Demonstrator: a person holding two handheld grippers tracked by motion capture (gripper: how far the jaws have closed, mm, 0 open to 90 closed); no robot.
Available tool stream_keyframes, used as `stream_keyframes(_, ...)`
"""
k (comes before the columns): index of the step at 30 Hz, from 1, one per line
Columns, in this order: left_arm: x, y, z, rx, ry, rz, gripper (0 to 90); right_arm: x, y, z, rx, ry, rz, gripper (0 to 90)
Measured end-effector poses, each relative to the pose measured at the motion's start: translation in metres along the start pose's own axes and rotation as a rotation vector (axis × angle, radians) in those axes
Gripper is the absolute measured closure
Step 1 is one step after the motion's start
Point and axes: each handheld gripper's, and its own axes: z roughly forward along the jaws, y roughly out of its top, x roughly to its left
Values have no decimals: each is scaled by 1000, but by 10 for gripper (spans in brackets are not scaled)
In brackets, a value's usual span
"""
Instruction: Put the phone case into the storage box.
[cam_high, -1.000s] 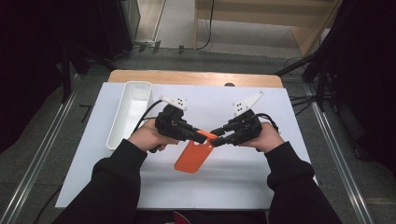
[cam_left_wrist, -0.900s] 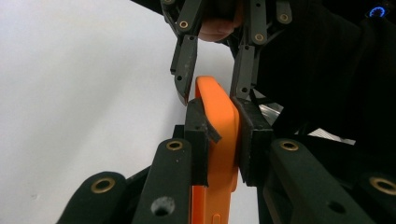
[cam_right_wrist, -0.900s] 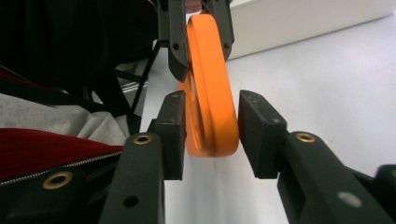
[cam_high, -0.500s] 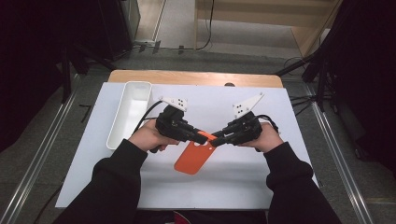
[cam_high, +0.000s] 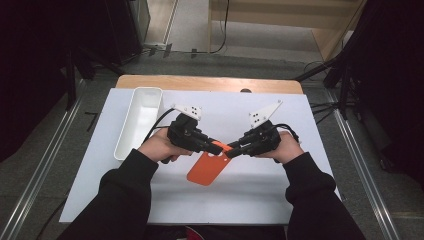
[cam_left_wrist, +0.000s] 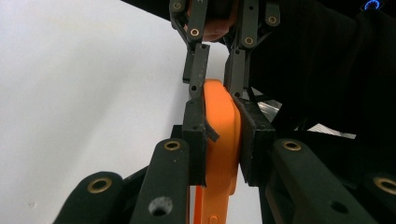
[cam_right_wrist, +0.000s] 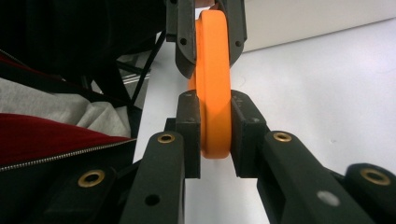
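L gripper & R gripper meet nose to nose over the middle of the white table cover, each clamped tight on the top edge of the same orange phone case; the R one's jaws have only just finished closing onto it. Case hangs tilted btwn them, lower end twd the person, just above or on the sheet, can't tell which. In both gripper views the pads press flat on either face of the orange rim; white tray sits apart to the left
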Motion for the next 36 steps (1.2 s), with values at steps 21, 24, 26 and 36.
stream_keyframes(21, -2, 1, -10, -62, 116, 56, 387, 1, 4, -1, 12, -63, 51, 755)
stream_keyframes(24, -4, 2, -12, -67, 157, 64, 336, 1, 3, -3, 10, -79, 62, 754)
stream_keyframes(26, -5, 2, -13, -71, 180, 65, 325, 1, 4, -4, 5, -86, 92, 754)
stream_keyframes(36, -8, 4, -17, -54, 253, 41, 229, 0, 5, -13, -33, -151, 183, 754)
